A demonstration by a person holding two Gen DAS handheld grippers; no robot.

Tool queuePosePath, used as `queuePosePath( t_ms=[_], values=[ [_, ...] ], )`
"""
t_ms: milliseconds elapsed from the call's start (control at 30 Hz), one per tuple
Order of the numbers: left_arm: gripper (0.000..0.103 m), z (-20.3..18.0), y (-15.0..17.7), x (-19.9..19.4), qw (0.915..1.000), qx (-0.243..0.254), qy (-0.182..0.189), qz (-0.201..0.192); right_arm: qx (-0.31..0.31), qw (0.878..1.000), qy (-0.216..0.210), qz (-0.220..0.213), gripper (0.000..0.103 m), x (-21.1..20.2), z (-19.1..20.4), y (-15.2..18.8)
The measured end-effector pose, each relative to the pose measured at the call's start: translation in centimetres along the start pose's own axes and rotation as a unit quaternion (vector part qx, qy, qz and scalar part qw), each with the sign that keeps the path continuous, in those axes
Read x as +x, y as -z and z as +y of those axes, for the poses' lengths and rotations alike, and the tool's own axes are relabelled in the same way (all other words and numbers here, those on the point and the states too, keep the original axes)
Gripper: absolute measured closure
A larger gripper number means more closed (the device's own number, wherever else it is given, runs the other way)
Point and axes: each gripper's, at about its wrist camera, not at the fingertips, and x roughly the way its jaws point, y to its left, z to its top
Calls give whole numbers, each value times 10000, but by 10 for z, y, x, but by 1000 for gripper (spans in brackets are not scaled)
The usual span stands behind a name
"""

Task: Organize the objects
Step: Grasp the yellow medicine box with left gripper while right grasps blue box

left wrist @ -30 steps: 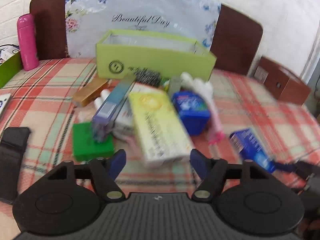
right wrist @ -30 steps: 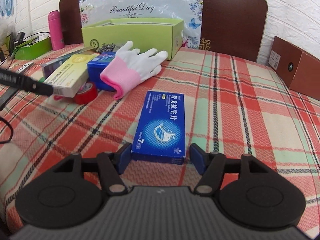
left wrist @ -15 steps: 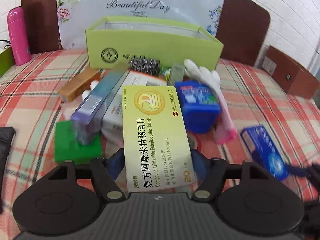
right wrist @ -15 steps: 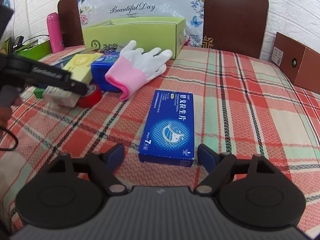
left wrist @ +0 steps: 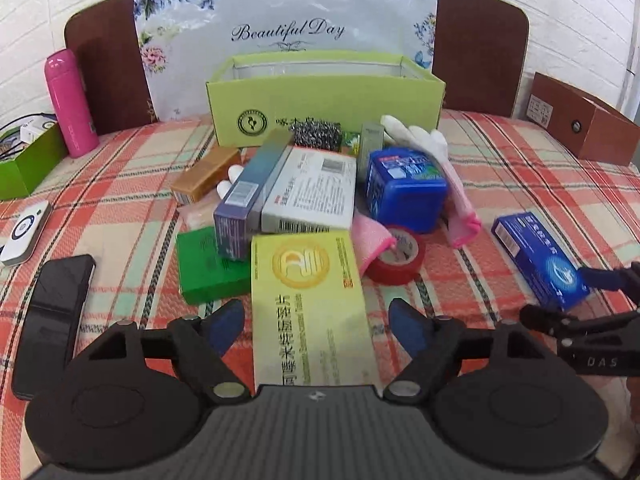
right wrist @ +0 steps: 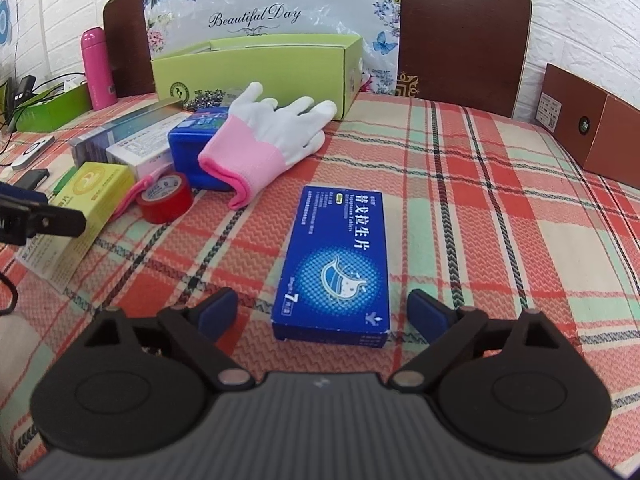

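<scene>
Left gripper (left wrist: 317,322) angled down, jaws opening astride yellow box (left wrist: 310,304), pads clear. Right gripper (right wrist: 325,312) angled down, opening around blue box (right wrist: 334,264).

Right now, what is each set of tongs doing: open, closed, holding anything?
Left tongs: opening, flat yellow cardboard medicine box between the pads, not gripped.
Right tongs: opening, flat blue cardboard medicine box between the pads, not gripped.

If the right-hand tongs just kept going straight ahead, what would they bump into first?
Most likely the blue medicine box, lying flat on the checked cloth right ahead of the right tongs, whose jaws are opening with only its near end between them, untouched. Depth is hard to judge.
</scene>
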Motion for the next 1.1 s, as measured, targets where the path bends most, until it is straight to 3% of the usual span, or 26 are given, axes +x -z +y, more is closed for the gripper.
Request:
queuePosePath(
  t_ms=[100,133,167,267,367,667,867,900,933,967,1100],
  values=[
    [22,-3,-2,13,9999,-31,-101,94,-27,10000,38,2,10,4,2,-4],
    [32,-2,-2,16,9999,-52,-27,117,-79,9999,70,-28,10,4,3,-6],
    [34,-1,-2,17,9998,-96,26,154,-129,9998,102,-75,10,4,4,-8],
    [34,1,0,15,9998,-115,107,138,-285,9992,246,-140,17,7,8,-13],
    [34,2,2,14,9997,-101,148,177,-322,9992,240,-30,30,12,9,-13],
    [33,2,6,20,9995,-114,167,249,-301,9993,205,15,33,15,11,-15],
    [33,-1,10,26,9997,-43,55,223,96,9998,131,108,33,21,3,-20],
    [33,0,10,26,9997,-49,77,212,102,9998,131,88,35,22,2,-20],
    [33,2,10,25,9996,-97,131,233,113,9999,109,68,45,22,2,-19],
    [33,4,10,24,9994,-131,195,247,107,9999,76,40,48,21,2,-19],
    [33,7,13,10,9986,-68,479,232,21,10000,-21,77,48,15,5,-17]
  ],
)
